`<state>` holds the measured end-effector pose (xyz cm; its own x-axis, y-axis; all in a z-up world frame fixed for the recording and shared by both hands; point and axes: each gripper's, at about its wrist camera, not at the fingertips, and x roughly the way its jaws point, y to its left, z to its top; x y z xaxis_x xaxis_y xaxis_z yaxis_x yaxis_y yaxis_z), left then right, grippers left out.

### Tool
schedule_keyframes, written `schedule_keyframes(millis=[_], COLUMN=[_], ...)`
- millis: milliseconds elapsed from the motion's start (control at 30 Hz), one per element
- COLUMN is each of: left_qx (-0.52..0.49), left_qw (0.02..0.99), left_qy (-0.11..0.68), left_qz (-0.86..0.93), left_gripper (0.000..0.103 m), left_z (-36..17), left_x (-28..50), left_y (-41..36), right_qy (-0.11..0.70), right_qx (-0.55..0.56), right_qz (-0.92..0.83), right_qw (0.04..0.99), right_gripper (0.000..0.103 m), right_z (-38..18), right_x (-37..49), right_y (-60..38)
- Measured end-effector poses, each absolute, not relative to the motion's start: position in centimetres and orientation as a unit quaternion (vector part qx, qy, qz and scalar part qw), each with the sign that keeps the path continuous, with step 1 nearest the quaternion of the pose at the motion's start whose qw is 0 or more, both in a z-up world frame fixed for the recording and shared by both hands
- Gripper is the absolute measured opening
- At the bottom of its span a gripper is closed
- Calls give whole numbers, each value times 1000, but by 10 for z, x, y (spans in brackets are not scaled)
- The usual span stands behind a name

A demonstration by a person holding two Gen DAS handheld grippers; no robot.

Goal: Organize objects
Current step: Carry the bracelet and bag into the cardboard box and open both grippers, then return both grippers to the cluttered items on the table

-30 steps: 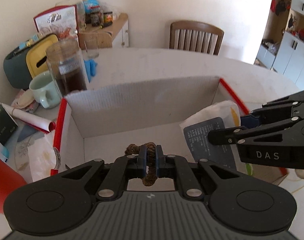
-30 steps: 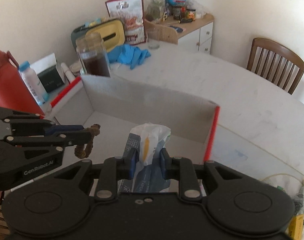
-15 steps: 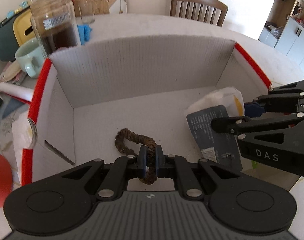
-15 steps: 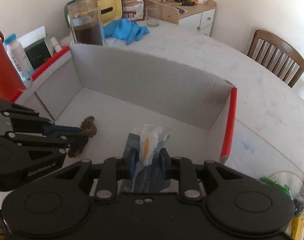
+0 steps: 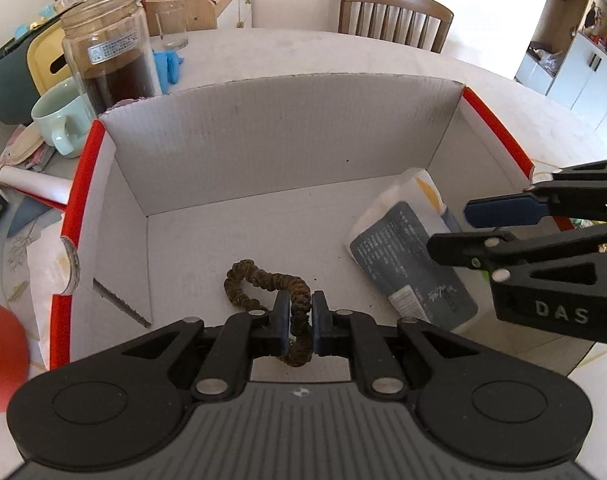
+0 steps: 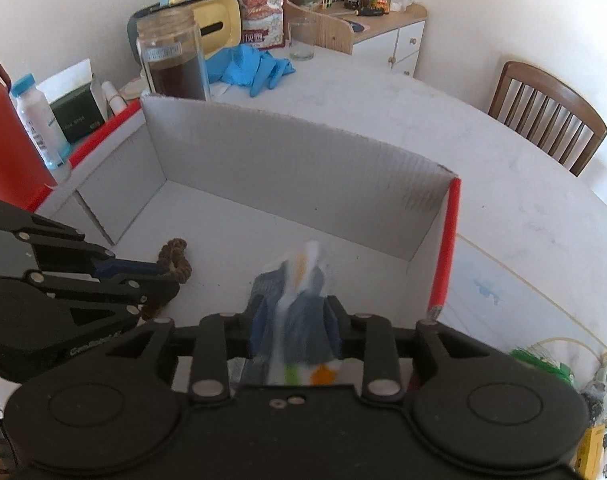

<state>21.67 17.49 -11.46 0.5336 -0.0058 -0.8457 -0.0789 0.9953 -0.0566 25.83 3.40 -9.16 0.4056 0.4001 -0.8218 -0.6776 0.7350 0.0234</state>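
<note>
Pale round table [image 6: 483, 184] in a lived-in room — wooden chair [image 5: 395, 16] at the far edge, a small cabinet [image 6: 387, 36] by the wall, white cupboards off to the right. The table's left side is crowded: a tall jar [image 5: 111, 48] of dark stuff, a mint mug [image 5: 59, 120], blue gloves [image 6: 251, 68], an empty glass [image 6: 302, 38], a small bottle [image 6: 37, 120] and something big and red [image 6: 3, 136] at the left edge.

Sitting at the near edge is an open white box [image 5: 263, 128] with red rims. Both task things are inside it. The brown scrunchie [image 5: 259, 284] lies on the box floor near the front, left of centre, and the left gripper [image 5: 300, 320] is clamped on its near end — the rest of the loop trails away forward-left from the pads. The pouch [image 5: 411, 256], white and grey-blue with printed text, leans in the box's right front corner. The right gripper [image 6: 293, 316] has its fingers spread apart on either side of the pouch; in the left view there's a visible gap between the pads, and whether they touch the pouch I can't tell. The pouch looks blurred in the right view.
</note>
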Motion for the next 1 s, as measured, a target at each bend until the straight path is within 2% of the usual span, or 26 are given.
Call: schedule_keyframes(millis=[67,233,500,567,733,867,1000], left_qx=[-46,-56,-74,-76,-85,-88,-80], left_qw=[875,881,895,900,909,917,920], left_qy=[481,470,438,428,408,388,384], left_qz=[23,25,21,21,19,16,6], left_gripper=[12,12,19,26,34,58,62], left_z=[-112,-103,-76,-69,-52,-41,-34], left_x=[215,210,195,192,184,176,174], left_y=[175,174,162,156,138,119,96], right_qy=[430,423,396,392,379,375,379], right_qx=[-156,-137,-88,-71,-30,-8,15], right_qz=[326,329,335,333,324,310,298], right_qw=[828,833,850,855,866,873,876], right_gripper=[42,46,54,58,63,67,68], right_z=[-88,-76,-44,-37,-22,-18,-18], right_x=[256,252,236,232,222,216,212], right_y=[30,16,-23,-36,-71,-101,-130])
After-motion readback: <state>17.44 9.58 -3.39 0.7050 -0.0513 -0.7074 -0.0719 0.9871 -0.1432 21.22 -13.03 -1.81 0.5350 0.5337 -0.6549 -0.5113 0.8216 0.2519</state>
